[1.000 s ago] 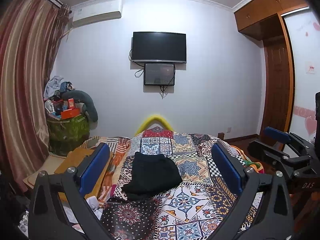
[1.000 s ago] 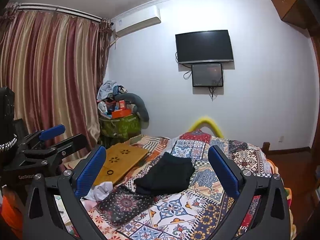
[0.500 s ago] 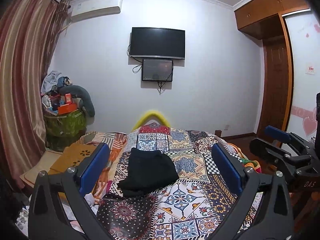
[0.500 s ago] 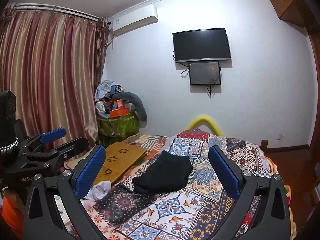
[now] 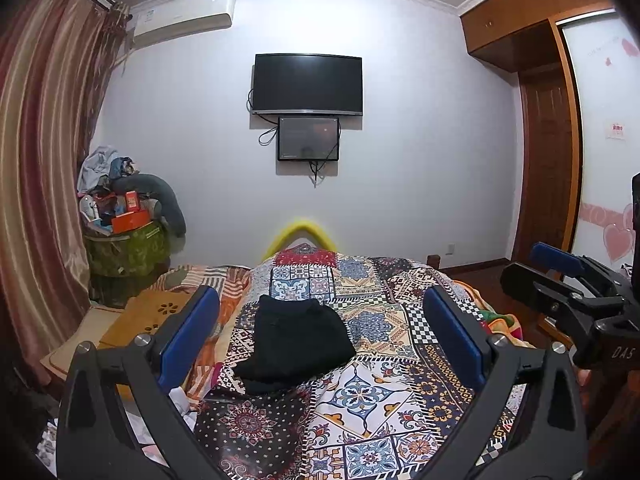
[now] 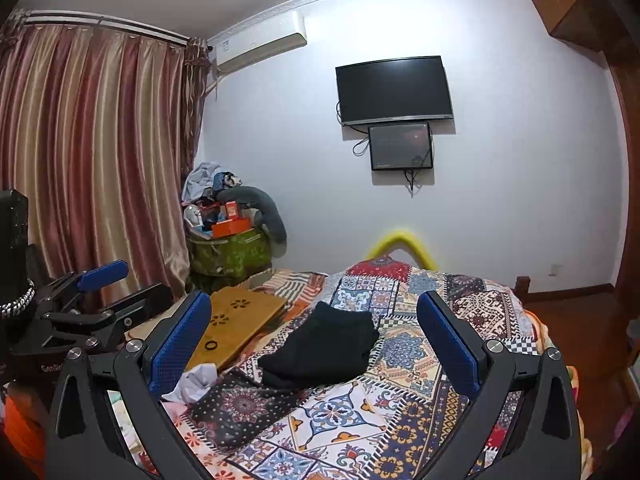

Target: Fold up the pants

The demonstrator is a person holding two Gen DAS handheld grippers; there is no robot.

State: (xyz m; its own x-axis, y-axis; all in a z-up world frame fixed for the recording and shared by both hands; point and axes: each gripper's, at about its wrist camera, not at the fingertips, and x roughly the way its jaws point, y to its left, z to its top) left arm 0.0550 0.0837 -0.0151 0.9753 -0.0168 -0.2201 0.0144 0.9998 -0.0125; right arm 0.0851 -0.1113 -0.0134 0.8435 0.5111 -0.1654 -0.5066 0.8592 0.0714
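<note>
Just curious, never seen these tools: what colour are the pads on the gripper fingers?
Blue pads on black frames; the right wrist view shows them best.

White letters "DAS" stand on the right gripper (image 5: 560,276) body — "GenRo", cut off, on the left gripper (image 6: 108,292) body.

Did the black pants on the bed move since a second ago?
No. The black pants lie on the same patchwork squares of the bedspread, folded the same way. Only the cameras shifted; both hand-held grippers are open and apart from them.
</note>
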